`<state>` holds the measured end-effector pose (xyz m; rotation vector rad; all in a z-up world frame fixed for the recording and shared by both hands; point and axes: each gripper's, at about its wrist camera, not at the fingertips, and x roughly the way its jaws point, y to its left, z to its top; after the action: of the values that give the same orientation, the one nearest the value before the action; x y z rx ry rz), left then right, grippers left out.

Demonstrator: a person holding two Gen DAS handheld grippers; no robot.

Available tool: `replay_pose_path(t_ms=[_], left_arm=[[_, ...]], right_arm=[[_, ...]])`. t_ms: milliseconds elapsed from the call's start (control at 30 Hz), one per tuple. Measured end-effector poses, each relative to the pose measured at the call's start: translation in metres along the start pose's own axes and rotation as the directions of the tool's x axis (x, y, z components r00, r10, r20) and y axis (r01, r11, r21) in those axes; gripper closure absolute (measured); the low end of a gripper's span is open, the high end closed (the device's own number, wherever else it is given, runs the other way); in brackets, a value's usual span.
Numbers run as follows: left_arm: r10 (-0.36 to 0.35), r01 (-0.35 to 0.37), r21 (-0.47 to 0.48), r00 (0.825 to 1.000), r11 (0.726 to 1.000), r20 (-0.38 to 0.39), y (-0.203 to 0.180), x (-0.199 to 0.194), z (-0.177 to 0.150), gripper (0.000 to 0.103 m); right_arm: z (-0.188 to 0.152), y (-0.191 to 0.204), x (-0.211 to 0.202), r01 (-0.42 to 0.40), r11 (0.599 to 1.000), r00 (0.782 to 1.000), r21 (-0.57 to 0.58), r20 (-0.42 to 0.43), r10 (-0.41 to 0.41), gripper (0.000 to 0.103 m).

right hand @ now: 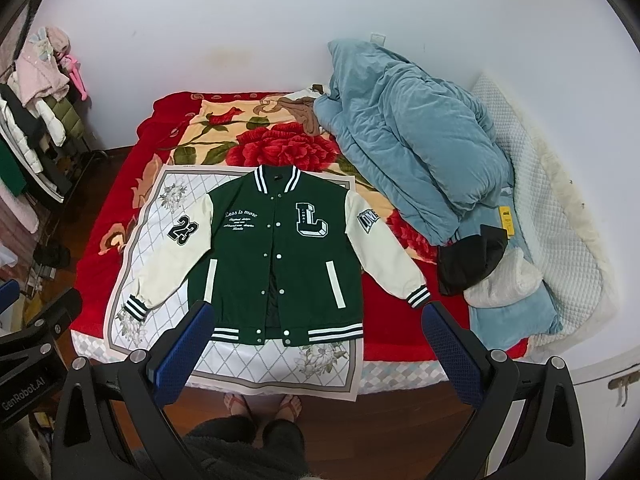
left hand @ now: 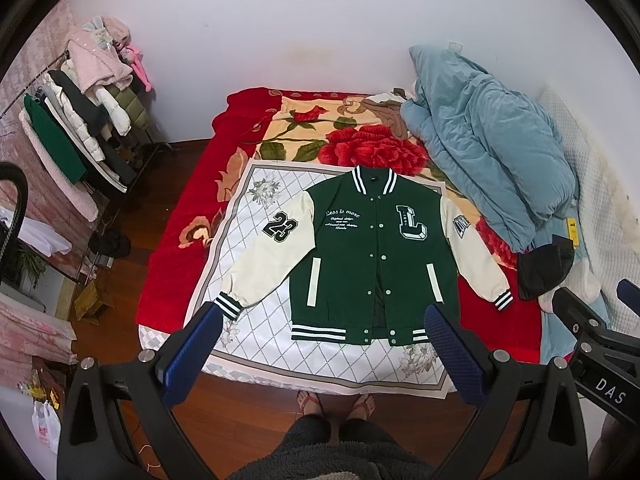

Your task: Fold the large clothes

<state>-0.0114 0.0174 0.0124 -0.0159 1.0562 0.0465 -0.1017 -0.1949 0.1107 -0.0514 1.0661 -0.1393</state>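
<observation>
Left hand-held gripper [left hand: 324, 344] agape | jacket [left hand: 376, 256] flat, collar toward wall, sleeves splayed

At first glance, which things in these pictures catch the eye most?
A green varsity jacket with cream sleeves lies flat, front up, on a white patterned cloth at the bed's near edge. Beyond it spreads a red rose blanket, and a bunched blue quilt fills the right side.

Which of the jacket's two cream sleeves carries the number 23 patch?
The sleeve lying on the image-left side of the green jacket, over the white quilted cloth. The other sleeve bears a small lettered patch instead and rests on the red blanket.
</observation>
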Motion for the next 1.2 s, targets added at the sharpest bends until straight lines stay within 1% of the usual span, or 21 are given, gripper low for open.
replay_pose_path(t_ms=[567,767,833,933,1033,1067,1100,1133,1200], left_arm=[[0.006,-0.006,0.004,1.000,1.000,0.008,-0.005,0.001,0.001,0.000],[-0.002,0.002,0.014,1.000,1.000,0.004,-0.004,0.016,0.016,0.000],[0.016,-0.016,0.023,0.999,1.000,0.031,-0.004,0.028,0.023,0.000],[0.045,-0.048,0.041,0.996,0.998,0.071,-0.004,0.058,0.035,0.000],[0.090,-0.097,0.064,0.990,0.993,0.104,-0.006,0.106,0.041,0.000],[0.113,-0.121,0.067,0.987,0.990,0.114,-0.007,0.124,0.042,0.000],[0.146,-0.155,0.075,0.983,0.985,0.111,-0.012,0.154,0.044,0.000],[0.161,-0.170,0.082,0.982,0.982,0.103,-0.014,0.171,0.044,0.000],[0.216,-0.221,0.094,0.974,0.971,0.063,-0.023,0.230,0.042,0.000]], right_arm=[[0.003,0.000,-0.003,0.000,1.000,1.000,-0.005,-0.004,0.000,0.000],[0.005,0.001,0.000,-0.003,1.000,1.000,0.012,-0.014,0.003,0.000],[0.006,-0.001,0.008,-0.014,0.999,1.000,0.041,-0.023,0.015,0.000],[0.008,-0.004,0.041,-0.009,0.995,0.999,0.097,-0.044,0.014,0.000],[0.009,-0.014,0.099,0.017,0.988,0.997,0.155,-0.077,-0.005,0.000],[0.009,-0.017,0.121,0.031,0.986,0.995,0.166,-0.094,-0.015,0.000],[0.007,-0.024,0.151,0.053,0.982,0.992,0.180,-0.121,-0.031,0.000],[0.006,-0.027,0.175,0.066,0.980,0.989,0.187,-0.140,-0.040,0.000],[-0.002,-0.044,0.242,0.089,0.979,0.981,0.185,-0.189,-0.054,0.000]])
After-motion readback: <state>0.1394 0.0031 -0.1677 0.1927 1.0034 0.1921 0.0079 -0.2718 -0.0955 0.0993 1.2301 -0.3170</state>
